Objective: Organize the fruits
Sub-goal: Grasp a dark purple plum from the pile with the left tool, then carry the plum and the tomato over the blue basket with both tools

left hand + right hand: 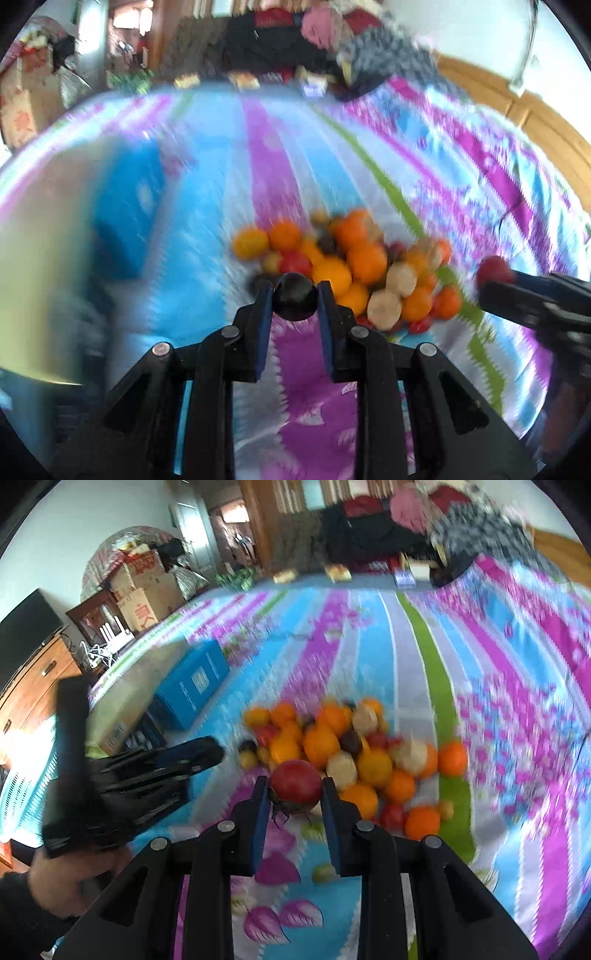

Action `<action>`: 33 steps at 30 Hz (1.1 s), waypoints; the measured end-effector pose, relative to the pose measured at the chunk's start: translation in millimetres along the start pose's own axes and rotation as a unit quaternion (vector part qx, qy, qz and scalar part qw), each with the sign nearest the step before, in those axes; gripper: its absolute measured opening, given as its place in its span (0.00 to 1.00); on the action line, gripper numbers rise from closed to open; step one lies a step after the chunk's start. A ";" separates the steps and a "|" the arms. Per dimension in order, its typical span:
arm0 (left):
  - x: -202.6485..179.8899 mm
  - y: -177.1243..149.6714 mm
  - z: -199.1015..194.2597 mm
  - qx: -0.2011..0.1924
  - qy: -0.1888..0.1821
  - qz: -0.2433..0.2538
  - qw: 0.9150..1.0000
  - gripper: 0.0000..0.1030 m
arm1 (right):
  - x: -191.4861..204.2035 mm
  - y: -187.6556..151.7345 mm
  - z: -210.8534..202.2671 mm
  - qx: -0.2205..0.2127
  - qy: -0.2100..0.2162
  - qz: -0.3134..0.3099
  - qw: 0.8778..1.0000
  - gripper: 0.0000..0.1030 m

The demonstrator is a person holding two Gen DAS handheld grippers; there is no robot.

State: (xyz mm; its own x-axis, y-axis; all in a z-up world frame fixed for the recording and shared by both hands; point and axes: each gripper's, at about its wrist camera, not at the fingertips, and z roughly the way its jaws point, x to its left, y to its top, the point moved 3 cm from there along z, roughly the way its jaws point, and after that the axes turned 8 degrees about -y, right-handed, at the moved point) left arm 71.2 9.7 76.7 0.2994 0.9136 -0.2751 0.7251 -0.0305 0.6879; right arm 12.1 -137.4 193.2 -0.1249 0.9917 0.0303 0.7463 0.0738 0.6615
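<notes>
Left wrist view shows the left gripper (295, 295) with fingers clamped on a dark round fruit (294, 297), just above the near edge of the fruit pile (351, 266) on the striped bed cover (207, 206). The right gripper (295, 794) has fingers clamped on a red tomato (295, 781), over the same pile.
</notes>
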 end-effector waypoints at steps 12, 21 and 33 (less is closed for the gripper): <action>78.3 39.6 -168.2 -0.101 0.133 -0.069 0.984 0.24 | 113.8 101.9 -60.3 -0.087 0.037 -0.093 0.991 0.30; 133.8 32.4 -261.7 -0.154 0.209 -0.123 0.958 0.24 | 233.9 137.3 -89.1 -0.099 0.112 -0.150 0.977 0.30; 199.9 -6.6 -325.2 -0.171 0.263 -0.192 0.930 0.24 | 375.7 135.0 -106.2 -0.081 0.188 -0.229 0.952 0.30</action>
State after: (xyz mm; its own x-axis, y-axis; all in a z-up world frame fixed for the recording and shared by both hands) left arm -75.4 324.4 235.7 -0.3510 0.9053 -0.2394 0.4494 0.3871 0.8051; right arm -3.5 234.0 373.5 -0.6609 0.7492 -0.0428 0.4499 0.4412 0.7765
